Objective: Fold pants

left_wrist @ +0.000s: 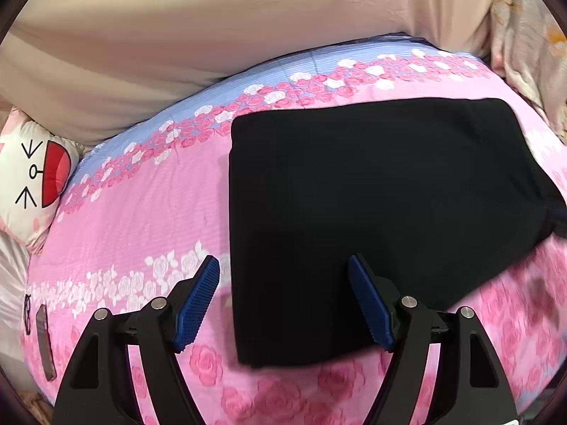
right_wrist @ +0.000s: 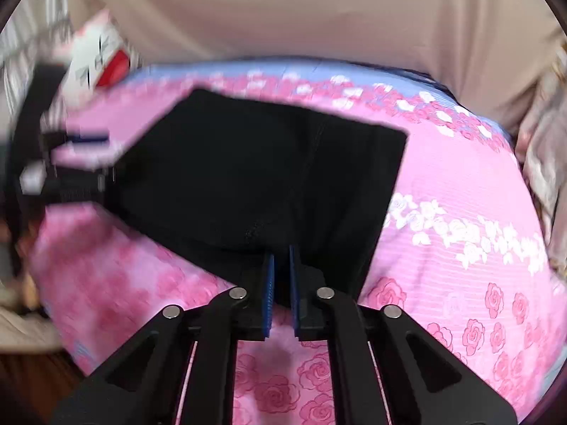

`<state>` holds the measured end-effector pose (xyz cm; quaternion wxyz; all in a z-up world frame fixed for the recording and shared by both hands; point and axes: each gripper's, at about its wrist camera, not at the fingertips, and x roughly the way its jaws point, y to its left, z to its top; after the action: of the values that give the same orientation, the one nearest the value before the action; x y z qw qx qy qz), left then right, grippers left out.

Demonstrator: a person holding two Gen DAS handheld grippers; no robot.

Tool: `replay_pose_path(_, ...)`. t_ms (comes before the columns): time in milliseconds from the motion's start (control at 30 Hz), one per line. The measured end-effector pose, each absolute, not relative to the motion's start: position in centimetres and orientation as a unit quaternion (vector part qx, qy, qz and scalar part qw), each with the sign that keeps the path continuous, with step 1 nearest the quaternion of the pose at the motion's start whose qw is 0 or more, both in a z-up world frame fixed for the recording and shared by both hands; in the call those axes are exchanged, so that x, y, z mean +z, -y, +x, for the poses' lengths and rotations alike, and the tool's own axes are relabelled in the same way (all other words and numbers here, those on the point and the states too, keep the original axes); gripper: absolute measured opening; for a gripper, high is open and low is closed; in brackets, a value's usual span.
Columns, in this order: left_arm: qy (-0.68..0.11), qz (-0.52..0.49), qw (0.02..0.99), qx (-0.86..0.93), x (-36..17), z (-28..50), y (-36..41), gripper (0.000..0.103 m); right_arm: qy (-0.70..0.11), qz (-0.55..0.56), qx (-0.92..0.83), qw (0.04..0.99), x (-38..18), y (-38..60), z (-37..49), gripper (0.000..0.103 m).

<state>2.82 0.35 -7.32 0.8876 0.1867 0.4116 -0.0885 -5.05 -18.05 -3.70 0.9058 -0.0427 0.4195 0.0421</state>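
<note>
On bedspread [left_wrist: 141, 212], folded pants [left_wrist: 372, 212] — apparently pinched

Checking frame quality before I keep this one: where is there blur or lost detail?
Left wrist view: mostly sharp, smeared only at the lower right of the bedspread. Right wrist view: left side motion-blurred. Both: black pants show almost no fold detail; fisheye bends the bed edge.
</note>
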Motion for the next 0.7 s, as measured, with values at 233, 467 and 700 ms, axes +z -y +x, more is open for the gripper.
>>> replay_pose_path(233,-0.462,0.089,0.875,-0.110,-10.1,2.7,-6.3,0.070,-0.444,0.046,0.080,0.891,-7.2,21.7,-7.0,0.007)
replay_pose_path(467,-0.455,-0.047,0.873,-0.169,-6.1,2.0,-11.9,0.092,-0.378,0.111,0.043,0.918,-3.2,24.6,-11.7,0.071)
replay_pose_path(700,-0.525,-0.227,0.786,-0.235,-11.2,4.4,-12.6,0.091,-0.381,0.246,0.090,0.887,-6.2,26.0,-11.0,0.071)
